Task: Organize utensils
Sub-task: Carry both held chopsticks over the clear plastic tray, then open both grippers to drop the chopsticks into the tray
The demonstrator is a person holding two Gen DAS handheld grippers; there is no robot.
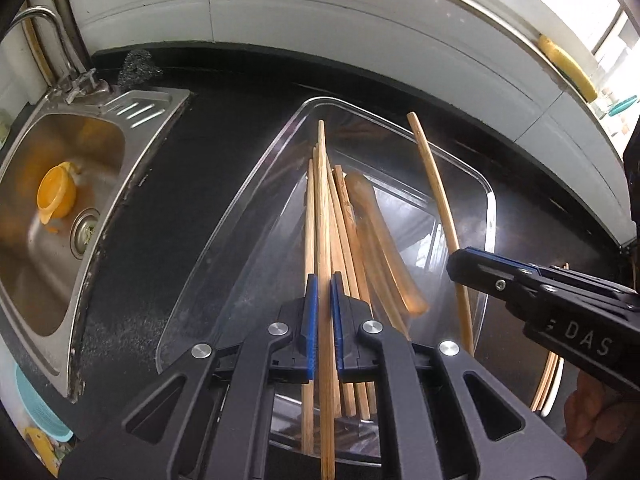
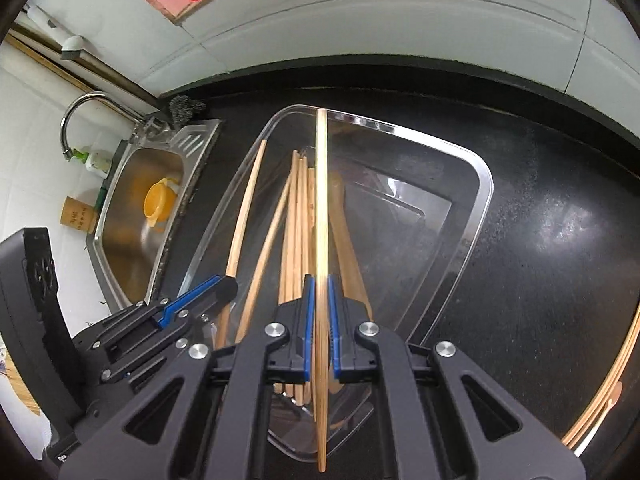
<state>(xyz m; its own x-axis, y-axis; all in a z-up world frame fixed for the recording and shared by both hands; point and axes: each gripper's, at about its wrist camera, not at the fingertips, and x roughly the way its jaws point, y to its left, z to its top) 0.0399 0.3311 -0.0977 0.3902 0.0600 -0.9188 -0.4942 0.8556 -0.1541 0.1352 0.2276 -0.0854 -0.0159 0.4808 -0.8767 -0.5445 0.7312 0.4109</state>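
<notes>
A clear plastic container (image 1: pixel 490 200) (image 2: pixel 486 184) stands on the black counter and holds several wooden chopsticks (image 1: pixel 344 232) (image 2: pixel 296 220) and a wooden spoon (image 1: pixel 376 232) (image 2: pixel 348 240). My left gripper (image 1: pixel 324 280) is shut on one chopstick (image 1: pixel 321 180) that points along its fingers over the container. My right gripper (image 2: pixel 320 280) is shut on another chopstick (image 2: pixel 321 180), also above the container. In the left wrist view the right gripper (image 1: pixel 456 264) comes in from the right with its chopstick (image 1: pixel 434 192). The right wrist view shows the left gripper (image 2: pixel 224 280) at the lower left.
A steel sink (image 1: pixel 132 168) (image 2: pixel 120 216) with an orange cup (image 1: pixel 56 196) (image 2: pixel 160 200) lies left of the container. A steel scrubber (image 1: pixel 138 66) sits behind it. A round wooden-rimmed tray (image 2: pixel 600 392) is at the right. A white tiled wall backs the counter.
</notes>
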